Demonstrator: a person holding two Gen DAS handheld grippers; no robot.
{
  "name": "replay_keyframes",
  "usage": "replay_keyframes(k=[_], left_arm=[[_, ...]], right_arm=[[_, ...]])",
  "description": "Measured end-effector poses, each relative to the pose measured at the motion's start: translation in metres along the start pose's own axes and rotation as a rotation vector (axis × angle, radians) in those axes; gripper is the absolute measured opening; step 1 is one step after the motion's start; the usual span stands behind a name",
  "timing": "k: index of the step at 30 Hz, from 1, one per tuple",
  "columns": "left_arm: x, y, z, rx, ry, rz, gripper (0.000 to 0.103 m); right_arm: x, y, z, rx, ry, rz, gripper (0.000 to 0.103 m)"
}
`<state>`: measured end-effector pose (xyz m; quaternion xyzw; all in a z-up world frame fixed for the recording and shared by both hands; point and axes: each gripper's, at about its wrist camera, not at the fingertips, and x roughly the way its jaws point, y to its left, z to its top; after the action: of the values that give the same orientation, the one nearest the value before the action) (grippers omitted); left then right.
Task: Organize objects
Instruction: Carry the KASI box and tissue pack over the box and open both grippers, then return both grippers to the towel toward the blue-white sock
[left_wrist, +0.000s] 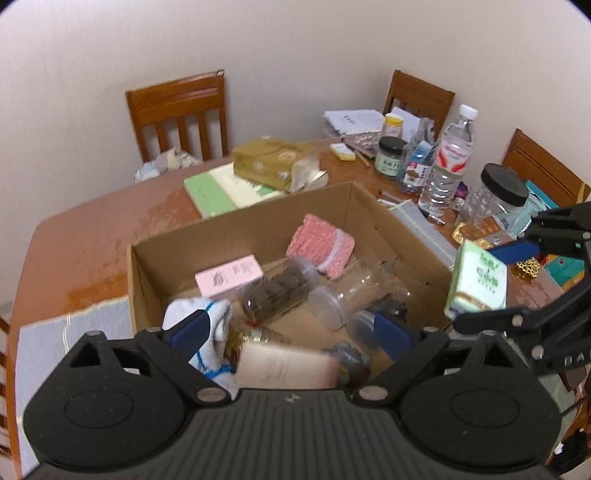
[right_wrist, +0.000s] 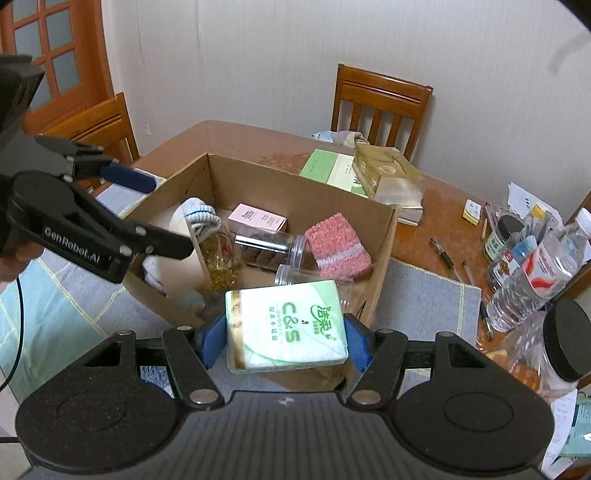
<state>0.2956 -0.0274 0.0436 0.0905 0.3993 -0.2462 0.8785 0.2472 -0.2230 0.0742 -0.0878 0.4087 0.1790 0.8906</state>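
- Holding a green-and-white tissue pack (right_wrist: 286, 326), your right gripper (right_wrist: 284, 341) is squeezing it between both blue pads (right_wrist: 212, 341) over the near right rim of the cardboard box (right_wrist: 295, 184).
- Hovering over the box's near left side, your left gripper (left_wrist: 291, 334) is spread wide with nothing between its fingers; from the right wrist view it is sitting at 9 o'clock.
- Lying inside the box you are seeing a pink carton (left_wrist: 229, 275), a pink knitted cloth (right_wrist: 338, 249), a clear jar of dark biscuits (right_wrist: 269, 247), an empty clear jar (left_wrist: 347, 295) and a white sock with blue trim (right_wrist: 197, 214).
- Carrying the box is a reddish-brown wooden table (left_wrist: 92, 236), with pale woven placemats (right_wrist: 424, 295) lying under and beside it.
- Sitting at 12 o'clock beyond the box are a green book (right_wrist: 327, 166) and a tan tissue box (right_wrist: 384, 171) resting partly on it.
- Crowding the table at 3 o'clock in the right wrist view are a water bottle (right_wrist: 539, 273), a black-lidded jar (right_wrist: 565, 343), pens (right_wrist: 447, 256) and papers (right_wrist: 524, 197).
- Standing around the table are wooden chairs (right_wrist: 380, 99), against a plain pale wall (left_wrist: 295, 48).
- Showing at 10 o'clock in the right wrist view is a wooden door with glass panes (right_wrist: 55, 55).
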Motion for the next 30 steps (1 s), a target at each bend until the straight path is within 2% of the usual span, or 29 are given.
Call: replay_keyframes(k=[8, 18, 20, 21, 23, 30], left_arm=[[-0.013, 0.012, -0.021, -0.038, 0.011, 0.043, 0.099], [-0.030, 0.028, -0.036, -0.108, -0.002, 0.084, 0.099], [-0.032, 0.030, -0.037, -0.116, -0.004, 0.094, 0.099], [-0.033, 0.030, -0.039, -0.117, -0.003, 0.097, 0.099], [-0.035, 0.029, -0.041, -0.117, 0.000, 0.105, 0.099], [-0.042, 0.018, -0.056, -0.116, 0.000, 0.110, 0.099]], right_arm=[[0.021, 0.002, 0.022, -0.043, 0.009, 0.021, 0.070], [0.054, 0.023, 0.054, -0.135, 0.017, 0.069, 0.070], [0.061, 0.027, 0.059, -0.139, 0.018, 0.068, 0.074], [0.064, 0.028, 0.061, -0.139, 0.019, 0.062, 0.085], [0.067, 0.029, 0.064, -0.144, 0.012, 0.037, 0.095], [0.054, 0.031, 0.055, -0.136, -0.007, 0.029, 0.103]])
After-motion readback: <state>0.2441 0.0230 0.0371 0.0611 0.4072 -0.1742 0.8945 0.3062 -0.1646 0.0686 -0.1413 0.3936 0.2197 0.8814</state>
